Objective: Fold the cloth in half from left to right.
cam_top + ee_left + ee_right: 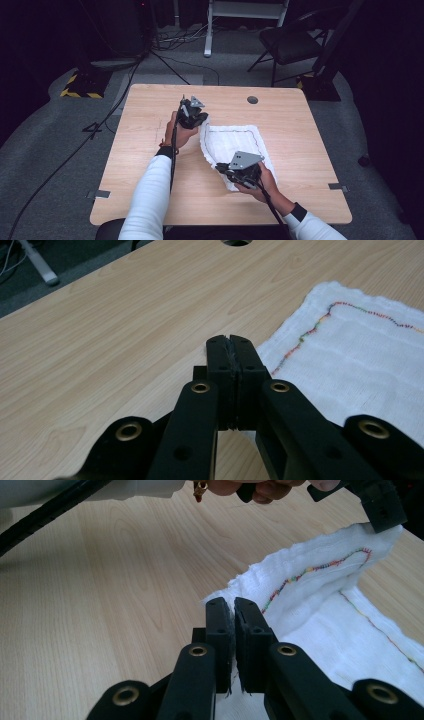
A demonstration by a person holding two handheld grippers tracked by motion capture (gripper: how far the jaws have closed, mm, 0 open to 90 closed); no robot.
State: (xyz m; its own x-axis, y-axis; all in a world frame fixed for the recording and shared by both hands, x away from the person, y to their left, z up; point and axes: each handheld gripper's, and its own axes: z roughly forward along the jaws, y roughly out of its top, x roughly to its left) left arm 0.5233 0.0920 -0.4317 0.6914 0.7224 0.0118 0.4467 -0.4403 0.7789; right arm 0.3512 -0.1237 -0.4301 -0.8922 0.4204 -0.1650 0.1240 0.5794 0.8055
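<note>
A white cloth (pixel 235 142) with a line of many-coloured stitching lies on the wooden table (pixel 145 170). Its left edge is raised off the wood. My left gripper (pixel 202 122) is shut on the cloth's far left corner, and the jaws (pixel 231 342) meet with the cloth (pixel 350 355) spreading out to their right. My right gripper (pixel 221 169) is shut on the near left corner, where white fabric shows between the pads (pixel 233 605). In the right gripper view the lifted edge of the cloth (pixel 320 575) runs up to the left gripper (pixel 382 517).
A round cable hole (pixel 252 99) sits near the table's far edge. Grey tape tabs mark the left (pixel 102 193) and right (pixel 338 187) edges. A black chair (pixel 290 42) and floor cables stand beyond the table.
</note>
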